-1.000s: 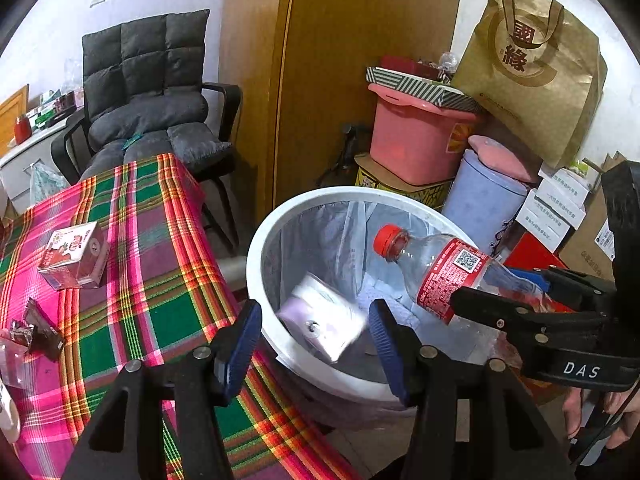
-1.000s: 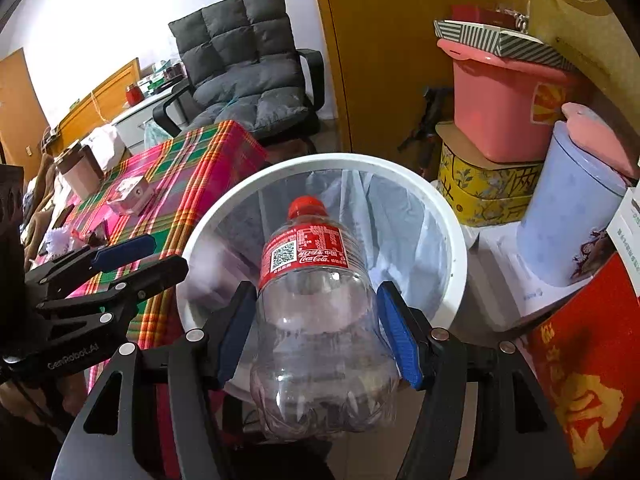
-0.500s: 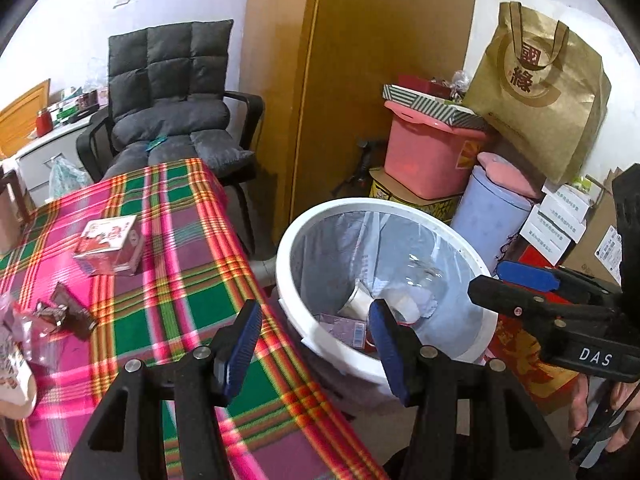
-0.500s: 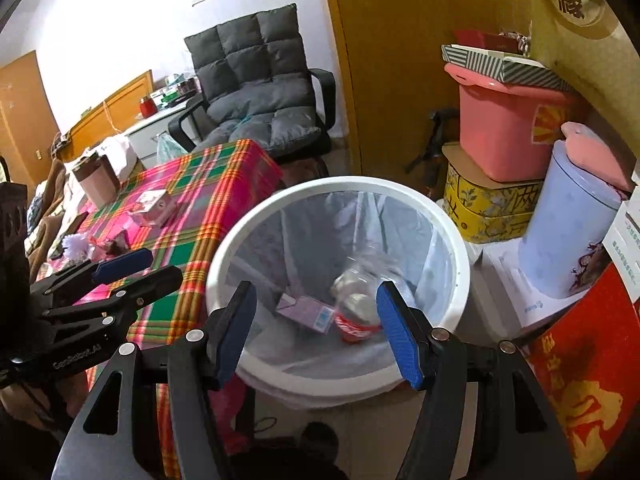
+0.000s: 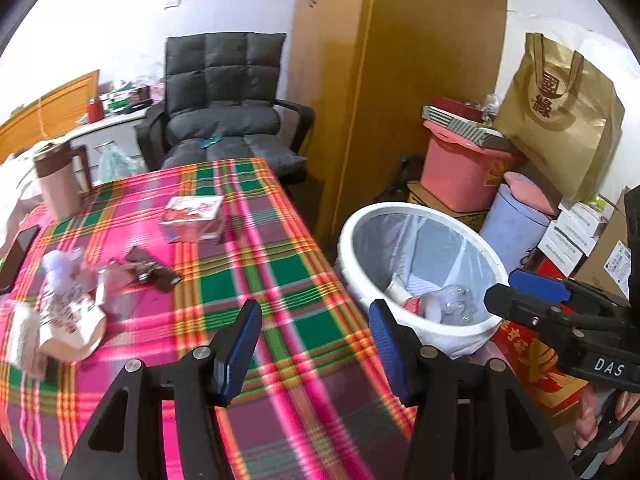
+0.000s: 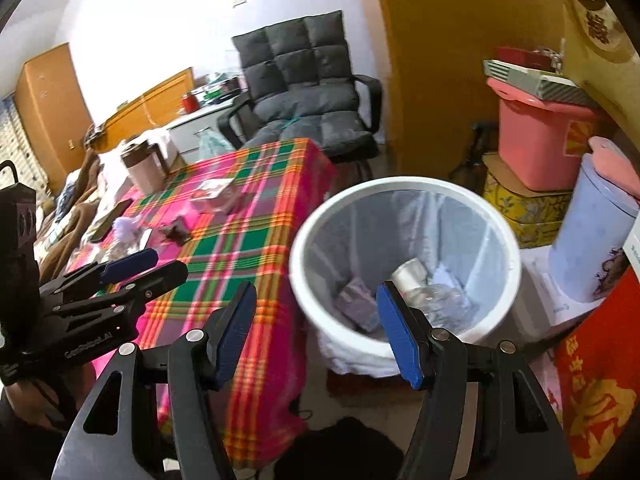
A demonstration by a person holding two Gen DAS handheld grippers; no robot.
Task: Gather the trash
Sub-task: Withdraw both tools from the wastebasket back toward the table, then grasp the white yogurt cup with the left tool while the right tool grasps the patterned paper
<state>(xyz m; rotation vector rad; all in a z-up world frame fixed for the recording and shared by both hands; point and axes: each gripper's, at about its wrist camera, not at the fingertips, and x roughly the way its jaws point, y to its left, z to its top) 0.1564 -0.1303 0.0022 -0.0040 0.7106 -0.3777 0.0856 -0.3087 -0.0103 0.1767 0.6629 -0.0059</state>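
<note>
Table clutter at left is motion-blurred: wrappers (image 5: 150, 270) and a crumpled white piece (image 5: 56, 264) hard to identify; small carton (image 5: 192, 220) readable only as red/white. White bin (image 5: 360, 232) stands on the floor just beside the plaid table (image 5: 248, 272); clear bottle (image 5: 452, 304) lies inside, half hidden by the rim, next to a purple box (image 6: 358, 304). Left gripper (image 5: 316, 344) is angled down over the table edge, fingers spread, nothing between them. Right gripper (image 6: 316, 332) is angled down at the bin, fingers spread, empty.
</note>
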